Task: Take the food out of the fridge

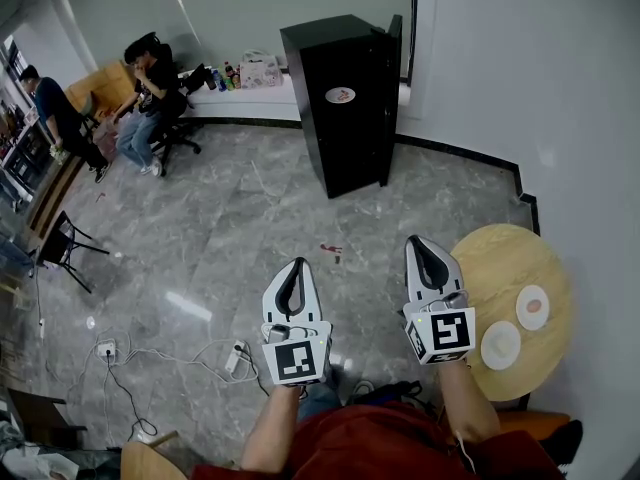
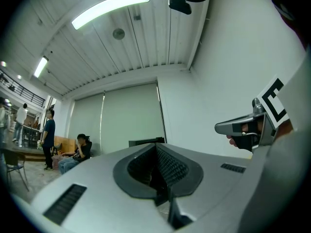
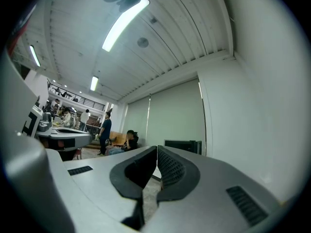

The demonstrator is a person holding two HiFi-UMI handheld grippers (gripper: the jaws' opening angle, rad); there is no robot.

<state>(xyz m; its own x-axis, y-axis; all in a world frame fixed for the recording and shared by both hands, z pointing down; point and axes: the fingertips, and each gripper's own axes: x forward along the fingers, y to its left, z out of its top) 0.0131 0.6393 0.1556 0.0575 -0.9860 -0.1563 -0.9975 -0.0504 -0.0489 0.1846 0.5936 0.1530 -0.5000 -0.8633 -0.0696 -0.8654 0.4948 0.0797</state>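
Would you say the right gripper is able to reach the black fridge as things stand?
Probably not yet: the right gripper is well short of the black fridge, though only open floor lies between.

I'm looking steeply down at a grey marble floor (image 1: 230,228). My left gripper (image 1: 297,266) and right gripper (image 1: 419,242) are held out side by side, each with its jaws pressed together and nothing between them. Well ahead of them a black fridge (image 1: 345,103) stands against the white wall; its door looks closed, though from this angle I can't be sure. Just right of the right gripper is a round wooden table (image 1: 495,263) carrying two small plates (image 1: 533,307) (image 1: 500,346). At far left a person sits on a chair (image 1: 150,93), and a power strip (image 1: 105,348) with cables lies on the floor.
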